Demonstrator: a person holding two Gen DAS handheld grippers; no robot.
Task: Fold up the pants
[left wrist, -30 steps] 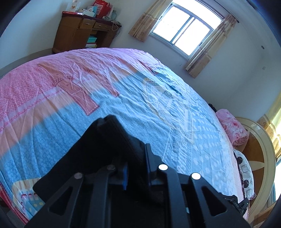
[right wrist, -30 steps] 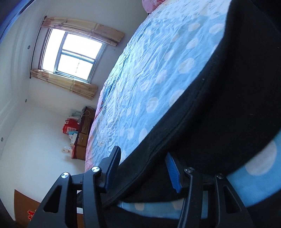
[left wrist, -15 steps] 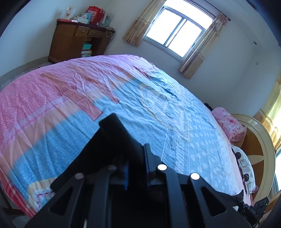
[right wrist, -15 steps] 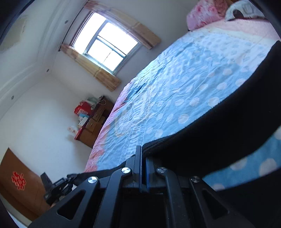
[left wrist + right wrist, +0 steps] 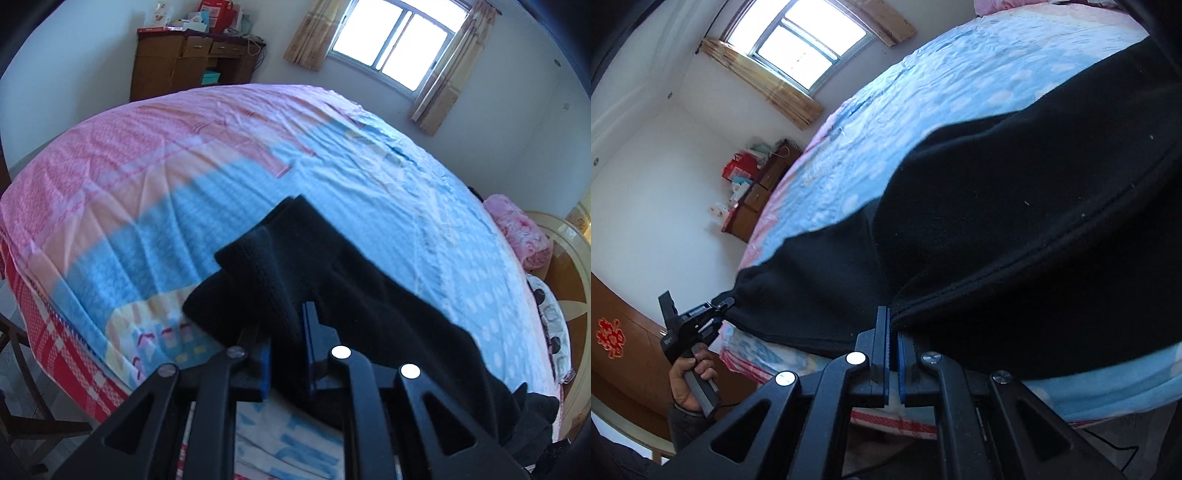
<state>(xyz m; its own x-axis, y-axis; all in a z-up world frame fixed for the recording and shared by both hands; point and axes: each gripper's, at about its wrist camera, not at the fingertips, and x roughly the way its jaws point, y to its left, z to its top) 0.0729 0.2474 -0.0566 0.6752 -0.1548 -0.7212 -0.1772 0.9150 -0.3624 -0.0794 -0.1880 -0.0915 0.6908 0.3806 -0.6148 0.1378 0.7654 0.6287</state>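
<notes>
The black pants (image 5: pixel 314 266) hang stretched between my two grippers above the near edge of the bed. My left gripper (image 5: pixel 286 332) is shut on a bunched fold at one end of the pants. My right gripper (image 5: pixel 893 328) is shut on the hem at the other end (image 5: pixel 1015 229). In the right wrist view the left gripper (image 5: pixel 713 310) shows at the far end of the cloth, held by a hand (image 5: pixel 692 373). The pants sag in the middle over the bedspread.
The bed (image 5: pixel 184 166) has a pink and blue patterned spread. A wooden desk (image 5: pixel 184 62) with boxes stands by the far wall. A window (image 5: pixel 395 40) with curtains is behind. Pink pillows (image 5: pixel 517 236) and a round headboard (image 5: pixel 569 280) are at right.
Both grippers have lifted and pulled the pants back toward the bed's near edge. The right gripper, open a second ago, closed on the hem. The cloth now hangs taut between them.
</notes>
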